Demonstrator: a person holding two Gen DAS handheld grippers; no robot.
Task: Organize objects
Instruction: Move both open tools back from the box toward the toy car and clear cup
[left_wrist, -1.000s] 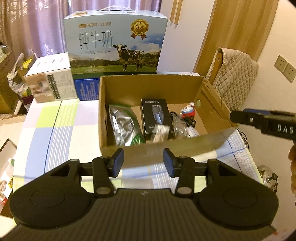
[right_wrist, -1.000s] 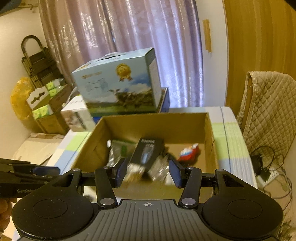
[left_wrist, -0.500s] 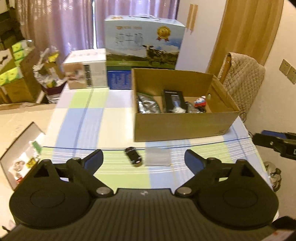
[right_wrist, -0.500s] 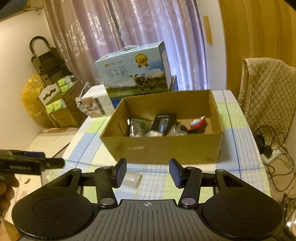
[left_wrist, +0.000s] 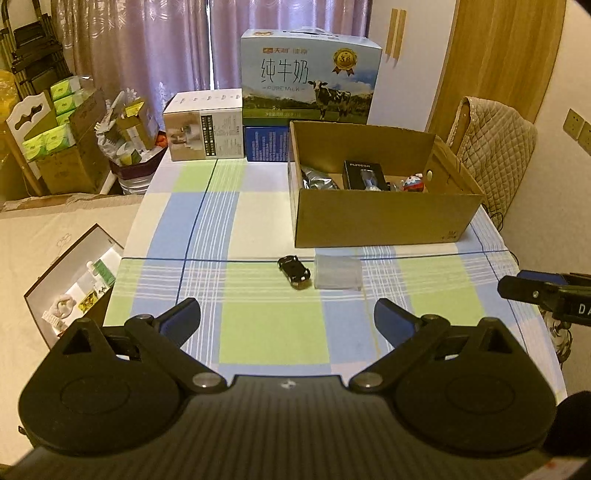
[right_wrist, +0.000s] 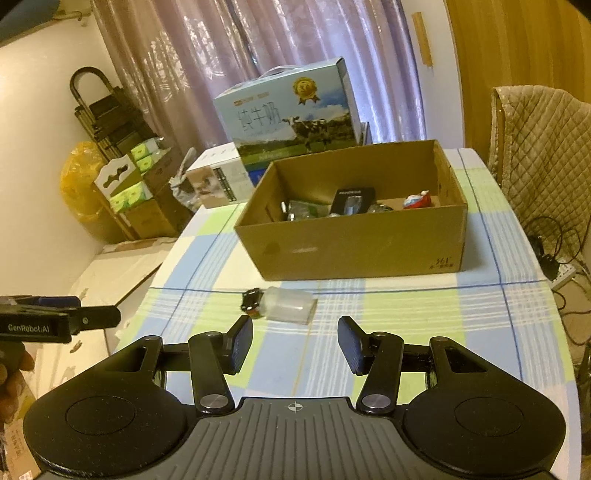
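Both claws pulled back from cardboard box — left claw wide open, right claw part-open, empty; toy car ahead.

Left tool: fingers spread wide, nothing between blue pads, pointing forward and level above table. Seen from right wrist view at far left edge as slim black bar, person's hand gripping beneath it.

Right tool: fingers parted moderately, narrower gap than left, nothing held, aimed forward over table. In left wrist view its tip juts in from right edge.
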